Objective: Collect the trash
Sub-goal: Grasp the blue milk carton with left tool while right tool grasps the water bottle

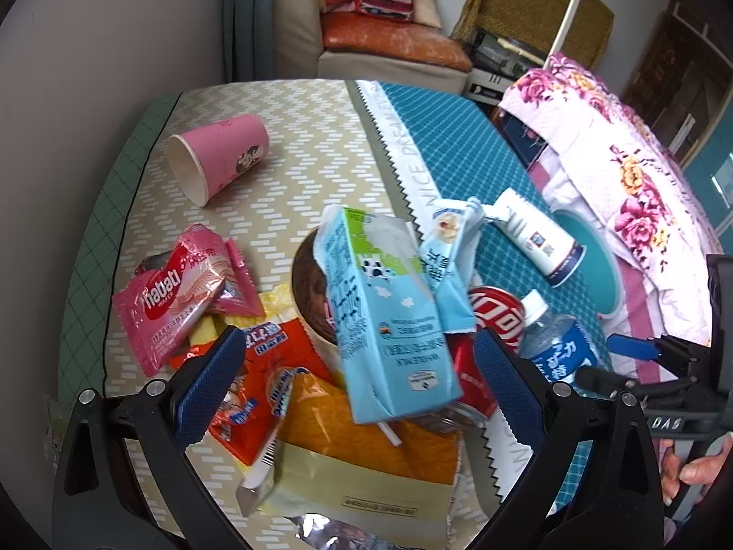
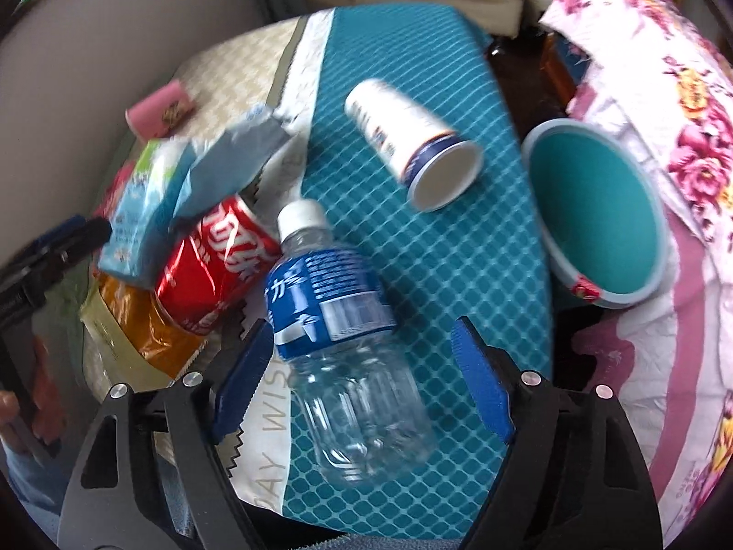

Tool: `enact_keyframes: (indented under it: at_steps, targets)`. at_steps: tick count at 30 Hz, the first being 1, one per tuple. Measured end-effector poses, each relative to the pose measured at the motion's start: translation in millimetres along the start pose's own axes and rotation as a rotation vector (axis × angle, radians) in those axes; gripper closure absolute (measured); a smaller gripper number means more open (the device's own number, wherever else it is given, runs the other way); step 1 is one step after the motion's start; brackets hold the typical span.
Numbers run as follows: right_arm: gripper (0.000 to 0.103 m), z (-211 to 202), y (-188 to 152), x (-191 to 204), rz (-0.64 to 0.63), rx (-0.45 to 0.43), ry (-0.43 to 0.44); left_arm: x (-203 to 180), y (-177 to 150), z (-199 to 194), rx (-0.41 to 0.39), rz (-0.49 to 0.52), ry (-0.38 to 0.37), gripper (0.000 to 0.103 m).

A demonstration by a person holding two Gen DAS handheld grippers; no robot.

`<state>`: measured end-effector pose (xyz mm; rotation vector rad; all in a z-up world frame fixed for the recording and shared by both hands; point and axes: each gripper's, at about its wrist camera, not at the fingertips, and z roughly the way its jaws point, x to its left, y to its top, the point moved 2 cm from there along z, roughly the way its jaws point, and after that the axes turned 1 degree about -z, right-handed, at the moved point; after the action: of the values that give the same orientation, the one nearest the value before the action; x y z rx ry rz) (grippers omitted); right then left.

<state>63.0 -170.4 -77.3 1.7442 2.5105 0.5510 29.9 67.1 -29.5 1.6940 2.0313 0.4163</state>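
A: Clear plastic is what I read best: the water bottle (image 2: 339, 343) lies on the teal cloth of the bench (image 2: 458, 252), between the spread fingers of my right gripper (image 2: 362, 366), pads not pressing it. That view is smeared, so the labels blur.

B: And the left?

A: My left gripper (image 1: 362, 357) hangs spread over the pile, nothing pinched. The blue milk carton (image 1: 380, 321) covers most of a brown bowl (image 1: 307, 284) and part of the red can (image 1: 495, 316). The orange wrapper (image 1: 270, 385) is cut off by a finger.

B: Anything only one view gives?

A: The left view shows the pink cup (image 1: 220, 156) sharply on its side, far left; the right view shows the teal bin (image 2: 600, 215) whole, right of the white cup (image 2: 412, 142).
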Motion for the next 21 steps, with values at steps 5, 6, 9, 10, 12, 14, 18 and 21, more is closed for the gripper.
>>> enact_keyframes:
  at_steps: [5,6,9,10,12,14,18,21]
  targets:
    - [0.026,17.7,4.1,7.7,-0.040,0.056,0.005,-2.8,7.1,12.0,0.035,0.030,0.023,0.008]
    - [0.026,19.9,4.0,8.1,-0.042,0.058,0.002,-5.2,8.4,15.6,0.045,0.045,0.039,0.009]
    - [0.026,25.4,5.8,8.9,-0.047,0.071,0.013,-12.6,10.6,25.9,0.080,0.078,0.063,0.010]
    - [0.026,27.2,5.8,9.6,-0.054,0.074,0.011,-15.2,11.3,29.2,0.089,0.090,0.072,0.010]
    - [0.026,29.4,6.9,9.1,-0.061,0.080,0.008,-19.1,13.0,37.7,0.105,0.117,0.109,0.010]
    - [0.031,30.5,7.7,11.4,-0.074,0.068,0.015,-19.3,13.3,45.3,0.125,0.124,0.117,0.014]
    - [0.038,30.1,5.3,15.9,-0.118,0.034,0.006,-15.7,10.7,55.1,0.167,0.108,0.088,0.044]
    - [0.039,28.7,3.7,11.0,-0.084,0.026,0.051,-14.7,9.5,47.9,0.146,0.101,0.090,0.044]
